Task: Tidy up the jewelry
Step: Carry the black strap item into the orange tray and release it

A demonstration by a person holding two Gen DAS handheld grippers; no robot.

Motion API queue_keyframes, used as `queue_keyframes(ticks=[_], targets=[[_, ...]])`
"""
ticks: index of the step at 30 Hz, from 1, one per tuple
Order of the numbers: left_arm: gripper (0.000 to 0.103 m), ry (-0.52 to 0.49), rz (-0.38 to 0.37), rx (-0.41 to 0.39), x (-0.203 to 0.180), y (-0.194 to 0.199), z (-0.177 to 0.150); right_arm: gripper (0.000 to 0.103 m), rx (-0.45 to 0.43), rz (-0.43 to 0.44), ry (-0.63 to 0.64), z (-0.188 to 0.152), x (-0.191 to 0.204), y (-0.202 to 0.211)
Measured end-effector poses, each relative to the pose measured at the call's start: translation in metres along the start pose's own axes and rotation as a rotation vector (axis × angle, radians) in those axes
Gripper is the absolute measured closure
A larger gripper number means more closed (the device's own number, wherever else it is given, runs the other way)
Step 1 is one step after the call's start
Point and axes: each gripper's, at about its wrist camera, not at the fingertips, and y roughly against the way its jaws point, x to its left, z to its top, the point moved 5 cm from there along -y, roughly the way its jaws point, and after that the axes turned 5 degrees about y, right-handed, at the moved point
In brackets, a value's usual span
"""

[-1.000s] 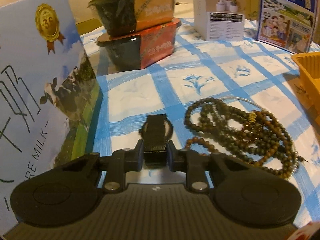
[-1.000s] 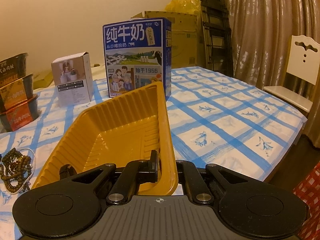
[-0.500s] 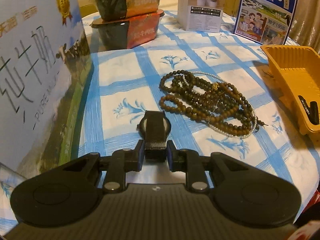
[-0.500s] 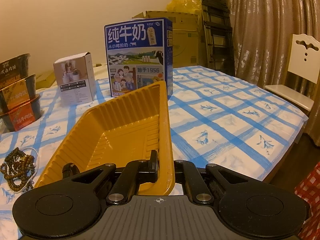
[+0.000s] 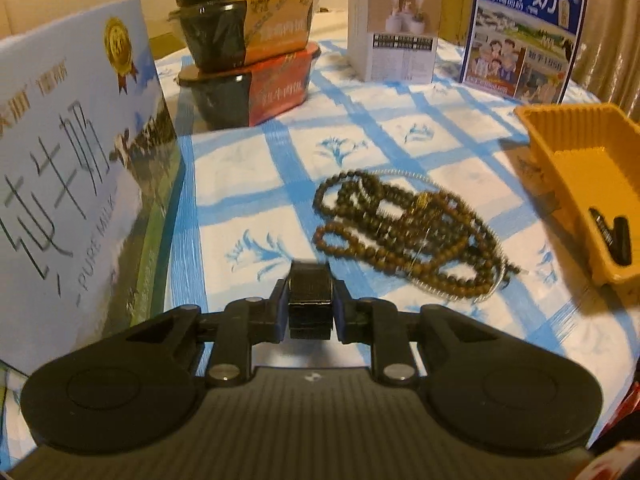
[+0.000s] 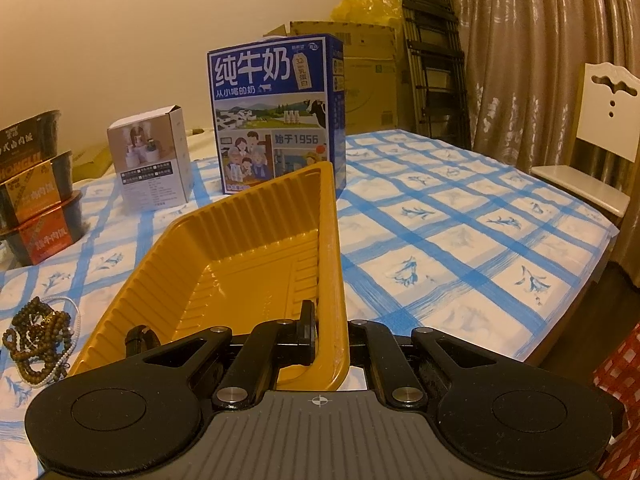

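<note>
My left gripper (image 5: pixel 310 300) is shut on a black watch (image 5: pixel 310 288) by its strap and holds it above the blue-checked tablecloth. A pile of brown bead necklaces (image 5: pixel 408 228) lies on the cloth ahead to the right; it also shows in the right wrist view (image 6: pixel 40 336). My right gripper (image 6: pixel 330 336) is shut on the near right wall of the yellow plastic tray (image 6: pixel 240 256). The tray (image 5: pixel 580 172) stands at the right edge in the left wrist view. A small black object (image 6: pixel 138 336) lies in the tray's near left corner.
A large milk carton (image 5: pixel 76 184) stands close on the left. Stacked black food bowls (image 5: pixel 248 56), a small white box (image 5: pixel 394 28) and a blue milk box (image 6: pixel 276 120) stand at the back. A white chair (image 6: pixel 600 136) is off the table's right side.
My left gripper has lifted with the watch and now tilts slightly, with the beads and tray still ahead to the right. The right gripper keeps its hold on the tray, nearly still.
</note>
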Motion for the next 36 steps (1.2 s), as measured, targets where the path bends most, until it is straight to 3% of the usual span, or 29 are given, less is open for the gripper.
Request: queue_keyframes(ticks=[8,16,28,36], targets=[[0.083,-0.014,-0.060,-0.024,-0.022,0.015,0.023,0.097,0.000,0.002,0.000,0.000,-0.001,0.000],[0.083,-0.064,-0.156,-0.064,-0.068,0.027,0.040,0.097,0.000,0.003,-0.001,0.000,-0.001,0.000],[0.083,-0.135,-0.362,-0.149,-0.166,0.032,0.083,0.097,0.000,0.004,0.002,0.001,-0.004,-0.001],[0.083,-0.169,-0.471,-0.133,-0.240,0.018,0.083,0.097,0.001,0.008,0.007,0.001,0.001,-0.001]])
